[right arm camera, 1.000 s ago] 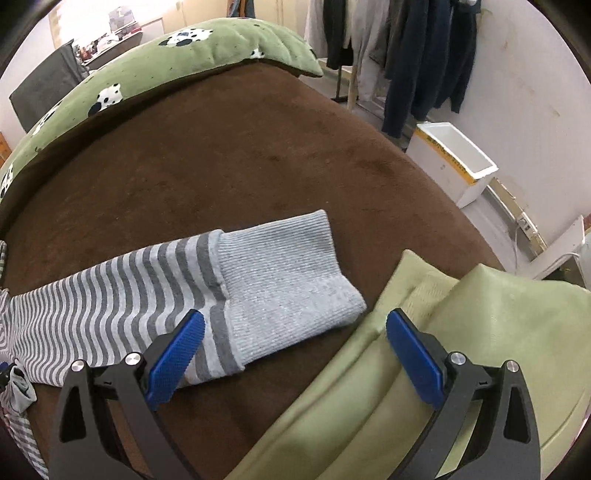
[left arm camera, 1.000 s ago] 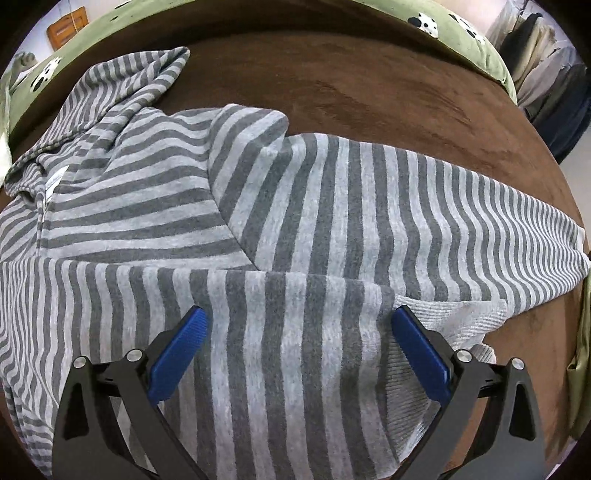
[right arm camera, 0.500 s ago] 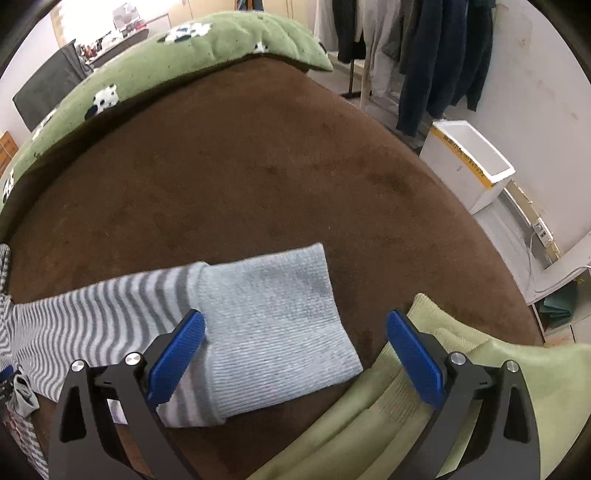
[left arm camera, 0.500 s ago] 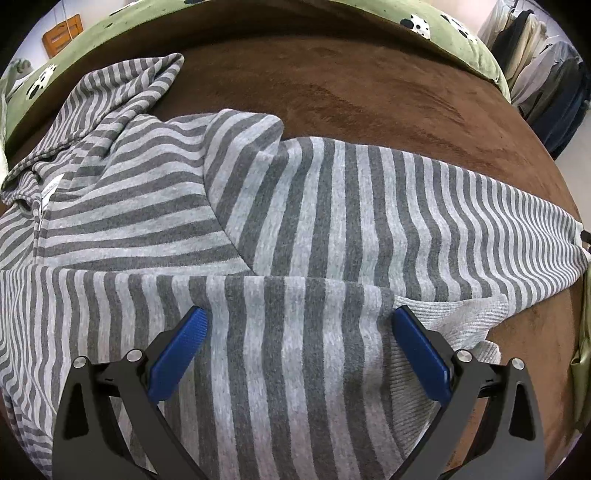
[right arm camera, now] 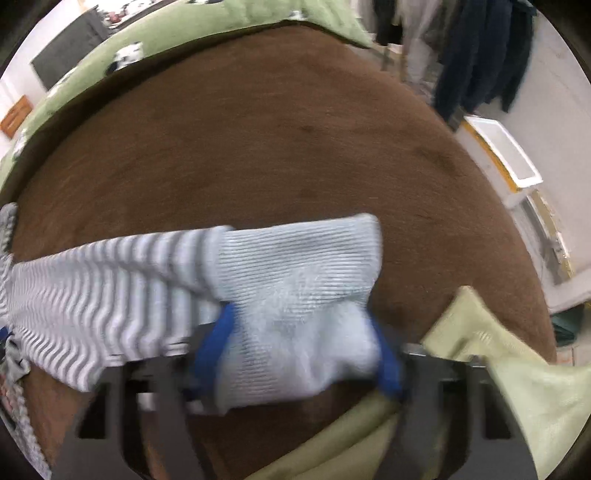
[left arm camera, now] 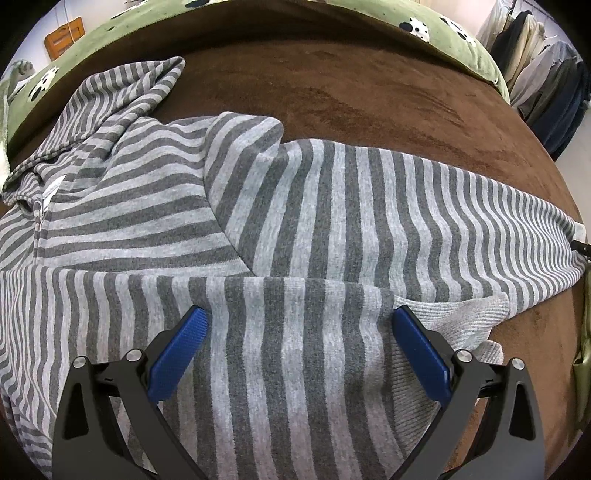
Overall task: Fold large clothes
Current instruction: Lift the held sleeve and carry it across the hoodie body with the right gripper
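Left wrist view: grey striped hoodie (left arm camera: 295, 229) lies spread flat on the brown bed cover (left arm camera: 369, 92), filling most of the frame. Hood (left arm camera: 122, 99) bunched at upper left, one sleeve (left arm camera: 406, 221) folded across the body and running out to the right edge. A plain ribbed hem or cuff piece (left arm camera: 461, 317) pokes out at lower right, just under the striped layer. Left gripper (left arm camera: 295, 350) hangs over the striped fabric, blue fingers (left arm camera: 177, 354) spread wide, nothing pinched; cloth lies below and between them, pads not pressing on it.

Right wrist view, motion-blurred: the sleeve's end stretches across the bed cover (right arm camera: 258, 129) from the left, stripes (right arm camera: 92, 295) giving way to the pale ribbed cuff (right arm camera: 303, 280). Right gripper (right arm camera: 303, 347) sits at the cuff, jaws closing, cuff bunched between the blue fingers (right arm camera: 218, 339); fabric puckers where both pads meet it, so pads look to be pressing on it. Black gripper frame smeared by blur.

Outward: a light green garment (right arm camera: 517, 387) lies at the bed's lower right edge, beside the right finger, partly over the gripper frame. Green quilt with black-and-white animal print (left arm camera: 443, 33) runs along the far side of the bed. Dark clothes (right arm camera: 480, 55) hang near the wall beyond it, white bin (right arm camera: 509, 155) on the floor at the right.
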Action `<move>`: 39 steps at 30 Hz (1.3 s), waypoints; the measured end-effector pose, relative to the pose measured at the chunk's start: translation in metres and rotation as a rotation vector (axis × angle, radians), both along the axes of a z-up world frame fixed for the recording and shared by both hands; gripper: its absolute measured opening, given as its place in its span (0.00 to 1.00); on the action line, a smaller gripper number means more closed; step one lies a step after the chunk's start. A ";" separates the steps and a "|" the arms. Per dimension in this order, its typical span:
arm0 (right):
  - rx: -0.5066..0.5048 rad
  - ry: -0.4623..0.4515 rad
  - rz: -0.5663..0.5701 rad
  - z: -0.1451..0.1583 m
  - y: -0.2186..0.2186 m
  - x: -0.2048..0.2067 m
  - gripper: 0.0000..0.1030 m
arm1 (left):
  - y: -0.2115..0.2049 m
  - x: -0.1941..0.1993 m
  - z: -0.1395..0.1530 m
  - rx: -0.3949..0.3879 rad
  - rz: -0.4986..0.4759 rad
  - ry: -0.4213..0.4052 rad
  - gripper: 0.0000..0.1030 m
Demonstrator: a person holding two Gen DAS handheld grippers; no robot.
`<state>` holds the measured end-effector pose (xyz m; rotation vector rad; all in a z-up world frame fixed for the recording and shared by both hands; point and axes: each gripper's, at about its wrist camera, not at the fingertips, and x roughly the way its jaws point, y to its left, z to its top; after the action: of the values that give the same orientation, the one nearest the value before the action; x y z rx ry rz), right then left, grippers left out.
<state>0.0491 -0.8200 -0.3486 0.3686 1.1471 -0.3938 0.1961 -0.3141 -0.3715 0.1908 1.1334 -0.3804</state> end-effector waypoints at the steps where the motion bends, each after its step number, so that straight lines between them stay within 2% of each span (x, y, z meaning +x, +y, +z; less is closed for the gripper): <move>1: 0.005 -0.006 0.011 0.002 0.003 0.001 0.32 | 0.000 0.000 0.000 0.000 -0.001 -0.001 0.95; 3: 0.015 -0.017 0.019 0.005 0.010 0.003 0.20 | -0.001 -0.001 0.000 0.000 -0.002 0.000 0.95; 4: 0.008 -0.018 0.021 0.008 0.014 0.004 0.18 | -0.001 -0.001 0.000 0.001 -0.002 0.001 0.95; 7: -0.009 -0.043 0.008 0.020 0.025 0.003 0.17 | -0.001 -0.002 0.000 0.001 -0.003 0.003 0.95; 11: -0.031 -0.104 0.011 0.050 0.041 0.002 0.17 | -0.001 -0.001 0.001 0.003 -0.010 0.003 0.95; 22: -0.076 -0.306 0.148 0.168 0.136 0.020 0.17 | 0.003 0.004 0.007 -0.032 -0.003 0.014 0.94; 26: -0.082 -0.365 0.213 0.204 0.179 0.032 0.17 | 0.007 0.006 0.029 -0.055 0.002 0.005 0.94; 31: -0.057 -0.444 0.286 0.248 0.240 0.045 0.18 | 0.027 -0.002 0.070 -0.054 -0.035 -0.033 0.94; 39: -0.027 -0.511 0.386 0.298 0.348 0.074 0.18 | 0.122 -0.027 0.112 -0.036 0.013 -0.048 0.94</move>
<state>0.1227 -0.4724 -0.0510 0.1984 0.6873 0.0298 0.1686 -0.1925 -0.2594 0.1604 1.0797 -0.3824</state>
